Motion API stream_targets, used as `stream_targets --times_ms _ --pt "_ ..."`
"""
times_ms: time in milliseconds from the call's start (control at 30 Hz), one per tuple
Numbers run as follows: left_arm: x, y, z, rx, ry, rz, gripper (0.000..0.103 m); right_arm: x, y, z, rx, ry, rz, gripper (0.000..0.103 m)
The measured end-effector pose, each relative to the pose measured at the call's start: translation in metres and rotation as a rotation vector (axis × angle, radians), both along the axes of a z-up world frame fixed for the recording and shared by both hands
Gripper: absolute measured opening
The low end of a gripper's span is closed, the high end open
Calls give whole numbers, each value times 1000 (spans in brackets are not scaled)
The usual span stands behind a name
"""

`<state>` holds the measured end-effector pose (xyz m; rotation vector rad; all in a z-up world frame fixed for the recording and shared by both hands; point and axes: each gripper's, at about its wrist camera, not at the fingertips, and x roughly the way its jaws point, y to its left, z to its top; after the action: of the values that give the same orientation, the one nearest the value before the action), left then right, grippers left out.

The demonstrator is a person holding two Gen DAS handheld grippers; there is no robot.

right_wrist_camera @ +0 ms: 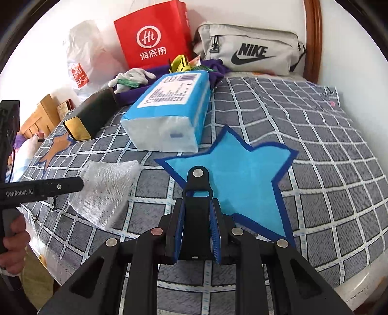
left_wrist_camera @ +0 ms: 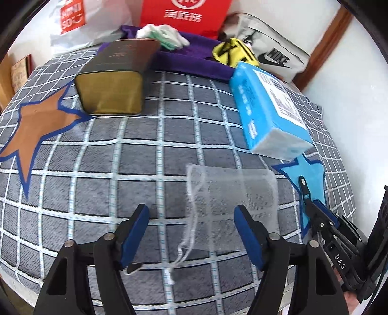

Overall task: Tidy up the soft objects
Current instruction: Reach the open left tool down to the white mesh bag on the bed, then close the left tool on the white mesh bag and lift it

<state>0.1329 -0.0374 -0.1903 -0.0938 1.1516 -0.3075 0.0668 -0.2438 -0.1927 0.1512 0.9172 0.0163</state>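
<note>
A white mesh drawstring pouch point(left_wrist_camera: 232, 206) lies flat on the checked bed cover, its cord trailing toward me. My left gripper point(left_wrist_camera: 191, 213) is open, hovering with its fingers either side of the pouch's near left part. The pouch also shows in the right wrist view point(right_wrist_camera: 106, 189). My right gripper point(right_wrist_camera: 197, 201) is shut on a black clip-like tool point(right_wrist_camera: 198, 186), held over the blue star patch point(right_wrist_camera: 232, 184). A blue tissue pack point(left_wrist_camera: 269, 109) lies beyond the pouch; it also shows in the right wrist view point(right_wrist_camera: 169, 111).
A gold-ended dark tin box point(left_wrist_camera: 116, 82) lies by an orange star patch point(left_wrist_camera: 36, 130). At the back sit a purple towel point(left_wrist_camera: 194, 58), white gloves point(left_wrist_camera: 162, 36), a yellow item point(left_wrist_camera: 232, 52), a red paper bag point(right_wrist_camera: 152, 36), a grey Nike pouch point(right_wrist_camera: 249, 51) and a plastic bag point(left_wrist_camera: 72, 21).
</note>
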Motion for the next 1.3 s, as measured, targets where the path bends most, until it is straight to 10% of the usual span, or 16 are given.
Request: stream_targets --times_ms 533,1033,1300 --pt "5 -61 -8 92 -16 -84 102 -8 -11 -10 57 -46 31 21" --pt "6 -76 -15 216 -103 -100 102 -9 -15 -12 82 -64 55 23" --pt "-4 -73 -11 216 -120 -126 79 -7 -6 -12 57 -73 72 36"
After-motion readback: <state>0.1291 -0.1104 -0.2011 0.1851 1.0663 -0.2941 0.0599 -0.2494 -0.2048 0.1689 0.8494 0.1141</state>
